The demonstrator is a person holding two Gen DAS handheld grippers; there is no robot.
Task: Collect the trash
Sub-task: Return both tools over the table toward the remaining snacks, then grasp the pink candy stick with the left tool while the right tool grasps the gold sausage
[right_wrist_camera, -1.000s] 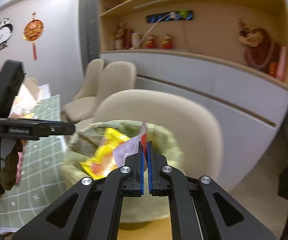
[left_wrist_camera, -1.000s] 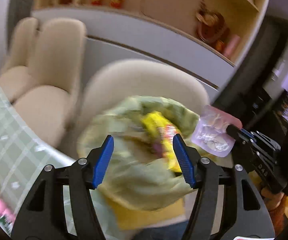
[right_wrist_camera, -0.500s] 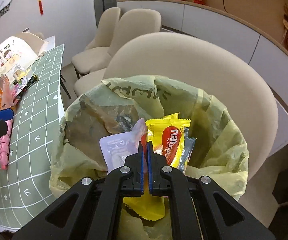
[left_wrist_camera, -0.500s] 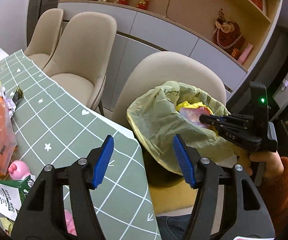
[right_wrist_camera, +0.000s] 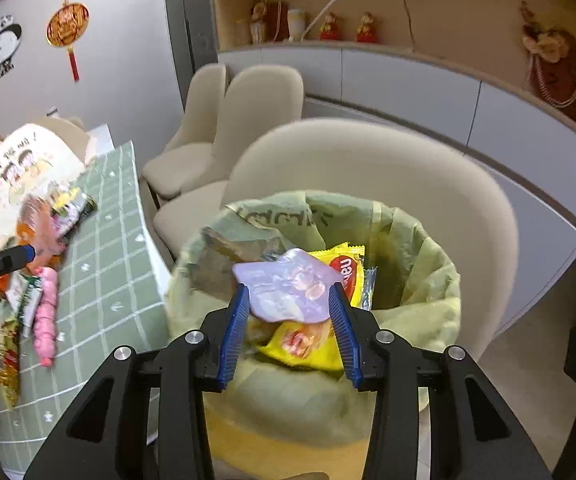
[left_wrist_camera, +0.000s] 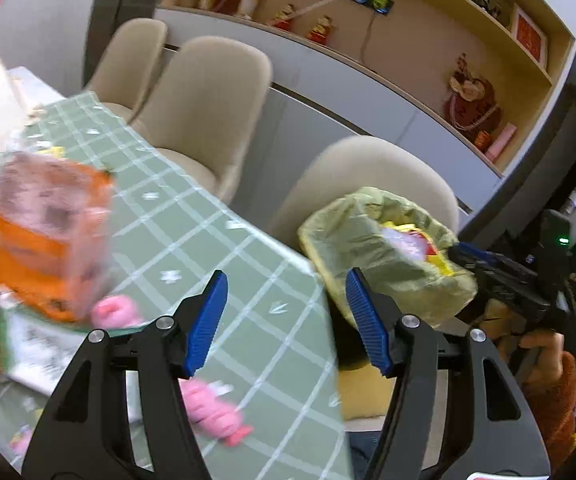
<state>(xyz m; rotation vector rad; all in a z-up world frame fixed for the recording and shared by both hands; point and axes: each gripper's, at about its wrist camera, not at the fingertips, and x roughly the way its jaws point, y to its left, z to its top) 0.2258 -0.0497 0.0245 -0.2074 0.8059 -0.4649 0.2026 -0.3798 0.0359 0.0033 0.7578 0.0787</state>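
Right gripper (right_wrist_camera: 290,316) jaws opening over the bin bag (right_wrist_camera: 428,280), pale pouch (right_wrist_camera: 288,288) loose between them at 12 o'clock. Left gripper (left_wrist_camera: 285,308) empty, spread; orange packet (left_wrist_camera: 43,236) on table at 10 o'clock.

The right tongs (right_wrist_camera: 290,312) point down over the green-lined trash bin (right_wrist_camera: 428,292), their blue jaws opening. A pale purple pouch (right_wrist_camera: 288,292) lies between the pads, over a yellow wrapper (right_wrist_camera: 346,272) inside the bin; whether the pads touch it cannot be told. A beige chair (right_wrist_camera: 368,160) backs the bin at twelve o'clock. At nine o'clock, the green checked worktop (right_wrist_camera: 103,280) carries blurred wrappers and a pink packet (right_wrist_camera: 45,320), with the left tongs' blue tip (right_wrist_camera: 19,256) just above them.
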